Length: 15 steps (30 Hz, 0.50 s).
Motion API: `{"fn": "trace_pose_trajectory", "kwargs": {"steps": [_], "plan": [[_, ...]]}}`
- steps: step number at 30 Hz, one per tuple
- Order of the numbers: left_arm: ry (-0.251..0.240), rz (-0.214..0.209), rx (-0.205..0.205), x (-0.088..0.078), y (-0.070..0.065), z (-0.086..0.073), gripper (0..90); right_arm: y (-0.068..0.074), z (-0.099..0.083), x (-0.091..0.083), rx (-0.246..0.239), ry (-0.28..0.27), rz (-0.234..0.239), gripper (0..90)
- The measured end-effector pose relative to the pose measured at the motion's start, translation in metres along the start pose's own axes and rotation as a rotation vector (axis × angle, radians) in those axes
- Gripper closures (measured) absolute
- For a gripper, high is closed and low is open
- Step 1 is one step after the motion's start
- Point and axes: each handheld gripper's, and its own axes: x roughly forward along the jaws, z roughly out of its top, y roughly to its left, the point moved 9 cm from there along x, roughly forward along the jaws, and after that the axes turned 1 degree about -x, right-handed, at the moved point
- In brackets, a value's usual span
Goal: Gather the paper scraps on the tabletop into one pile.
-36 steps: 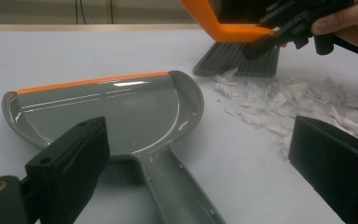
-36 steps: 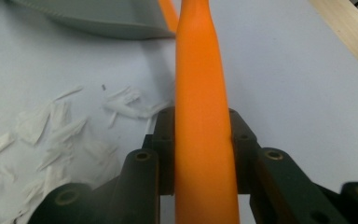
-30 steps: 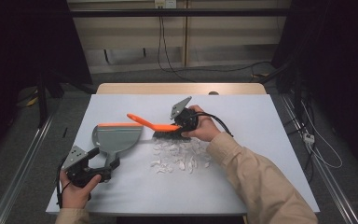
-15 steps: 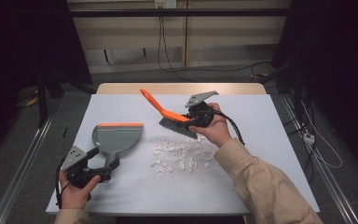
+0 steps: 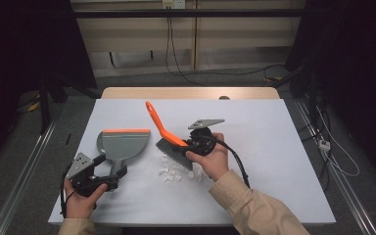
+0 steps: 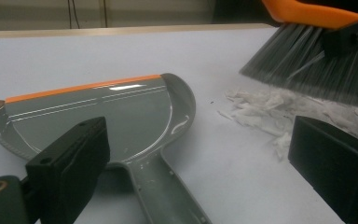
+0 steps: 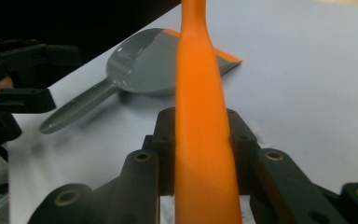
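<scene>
The orange-handled brush (image 5: 169, 139) is clamped at its handle in the right gripper (image 5: 196, 145), bristles down on the scraps of white paper (image 5: 174, 169) in the middle of the table (image 5: 284, 147). The grey dustpan (image 5: 122, 144) (orange lip facing away) lies just left, its handle between the left gripper's (image 5: 110, 174) wide-open jaws, untouched

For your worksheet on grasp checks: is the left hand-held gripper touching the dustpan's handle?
Apart. In the left gripper view, the left hand-held gripper stands open, its jaws either side of the dustpan handle with bare table visible between each jaw and the handle.
</scene>
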Motion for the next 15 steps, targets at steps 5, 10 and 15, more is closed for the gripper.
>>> {"fn": "trace_pose_trajectory", "kwargs": {"steps": [5,10,15], "plan": [[-0.001,0.002,-0.003,0.000,0.001,0.000,5.1,0.022,-0.008,0.010,0.074,-0.023,0.032,71.3],[-0.003,0.003,-0.009,0.000,0.002,0.000,5.1,0.037,-0.021,0.024,0.127,-0.023,0.067,71.3],[-0.002,0.000,-0.006,0.001,0.001,0.000,5.1,0.042,-0.040,0.041,0.155,0.031,0.077,71.3]]}}
